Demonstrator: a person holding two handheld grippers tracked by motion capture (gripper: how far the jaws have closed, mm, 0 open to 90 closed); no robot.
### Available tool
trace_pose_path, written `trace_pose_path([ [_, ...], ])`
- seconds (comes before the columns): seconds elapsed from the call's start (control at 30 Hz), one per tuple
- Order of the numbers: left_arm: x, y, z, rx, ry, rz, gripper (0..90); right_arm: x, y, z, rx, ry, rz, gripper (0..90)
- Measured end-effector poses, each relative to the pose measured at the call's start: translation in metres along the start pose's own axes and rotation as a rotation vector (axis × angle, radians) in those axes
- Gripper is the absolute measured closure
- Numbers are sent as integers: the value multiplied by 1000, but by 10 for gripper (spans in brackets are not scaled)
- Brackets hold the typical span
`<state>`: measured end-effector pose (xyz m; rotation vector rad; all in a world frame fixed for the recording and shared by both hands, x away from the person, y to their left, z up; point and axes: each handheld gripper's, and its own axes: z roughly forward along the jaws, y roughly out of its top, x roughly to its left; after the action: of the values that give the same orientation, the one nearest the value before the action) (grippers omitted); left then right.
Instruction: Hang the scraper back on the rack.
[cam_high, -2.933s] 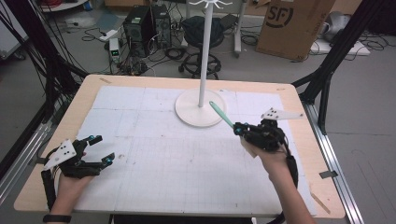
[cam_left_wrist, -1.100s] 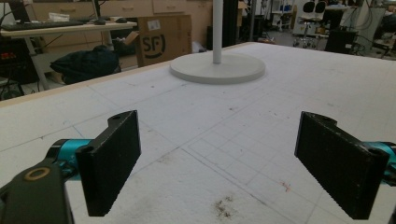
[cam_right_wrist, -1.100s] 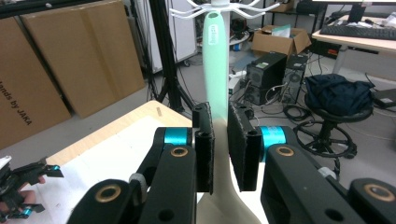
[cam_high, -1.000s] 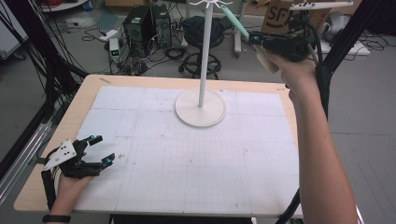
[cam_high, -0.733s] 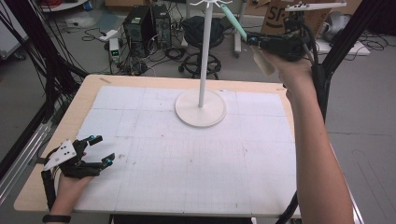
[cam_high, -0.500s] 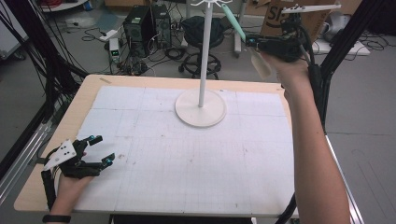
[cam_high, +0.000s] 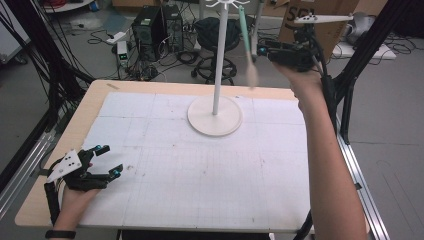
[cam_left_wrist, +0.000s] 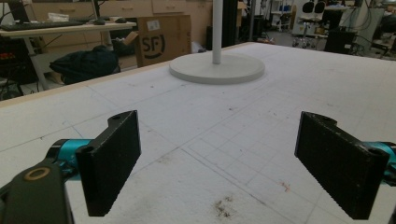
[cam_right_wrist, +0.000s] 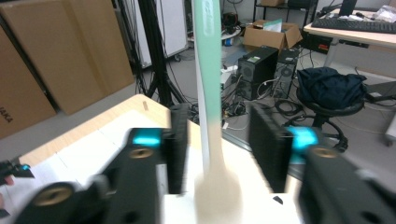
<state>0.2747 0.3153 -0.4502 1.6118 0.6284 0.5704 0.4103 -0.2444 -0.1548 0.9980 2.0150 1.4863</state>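
Observation:
A white stand, its pole (cam_high: 218, 60) rising from a round base (cam_high: 215, 116), is at the table's far middle. A utensil (cam_high: 245, 35) with a green handle and a beige end hangs upright by the hooks at the stand's top; its end looks blurred. My right gripper (cam_high: 261, 52) is raised high just right of it. In the right gripper view the utensil (cam_right_wrist: 208, 93) stands between the jaws of my right gripper (cam_right_wrist: 219, 149), which are apart and clear of it. My left gripper (cam_high: 109, 162) rests open at the near left, with only bare mat between its fingers (cam_left_wrist: 112, 163).
A white gridded mat (cam_high: 200, 170) covers the wooden table (cam_high: 95, 95). The stand's base (cam_left_wrist: 217, 69) lies ahead of the left gripper. Beyond the far edge are computer towers (cam_high: 155, 25), a chair (cam_high: 210, 30) and a cardboard box (cam_high: 320, 25). Black frame posts (cam_high: 370, 45) stand at the right.
The right gripper carried the tilted utensil up to the stand's top and has opened; the utensil now hangs upright, free of the jaws. The left gripper has not moved.

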Motion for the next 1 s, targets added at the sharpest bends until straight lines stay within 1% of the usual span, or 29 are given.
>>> trace_pose_path([
  [0.07, 0, 0, 0, 0, -1, 0, 149, -2, -10, -5, -13, -12, -21, 470],
  [0.1, 0, 0, 0, 0, 0, 0, 148, -2, -16, -8, -25, -16, -36, 426],
  [0.13, 0, 0, 0, -1, 0, -2, 148, -3, -24, -12, -38, -24, -47, 400],
  [0.23, 0, 0, 0, 0, 1, 2, 148, -7, -52, -23, -65, -22, -49, 297],
  [0.33, 0, 0, 0, 1, 1, 5, 149, -10, -86, -33, -70, 10, -59, 238],
  [0.37, 0, 0, 0, 2, 1, 5, 148, -10, -98, -37, -70, 19, -53, 226],
  [0.5, 0, 0, 0, 2, 2, 5, 148, -12, -143, -52, -80, 56, -38, 211],
  [0.6, -1, 0, 0, 1, 2, 5, 148, -11, -176, -62, -117, 53, -19, 198],
  [0.67, -1, 0, 0, 2, 1, 7, 149, -8, -197, -66, -134, 42, -7, 189],
  [0.73, -1, 0, 0, 3, 5, 7, 148, -6, -217, -69, -143, 37, 5, 184],
  [0.77, -1, 0, 0, 3, 5, 6, 149, -4, -226, -70, -146, 24, 3, 181],
  [0.83, -1, 0, 0, 3, 5, 5, 148, 0, -244, -71, -144, 18, -17, 175],
  [0.93, -1, 0, 0, 3, 5, 6, 148, 8, -267, -71, -149, 27, -19, 171],
  [1.0, -1, 0, 0, 3, 5, 7, 148, 13, -281, -70, -141, 36, -19, 165],
])
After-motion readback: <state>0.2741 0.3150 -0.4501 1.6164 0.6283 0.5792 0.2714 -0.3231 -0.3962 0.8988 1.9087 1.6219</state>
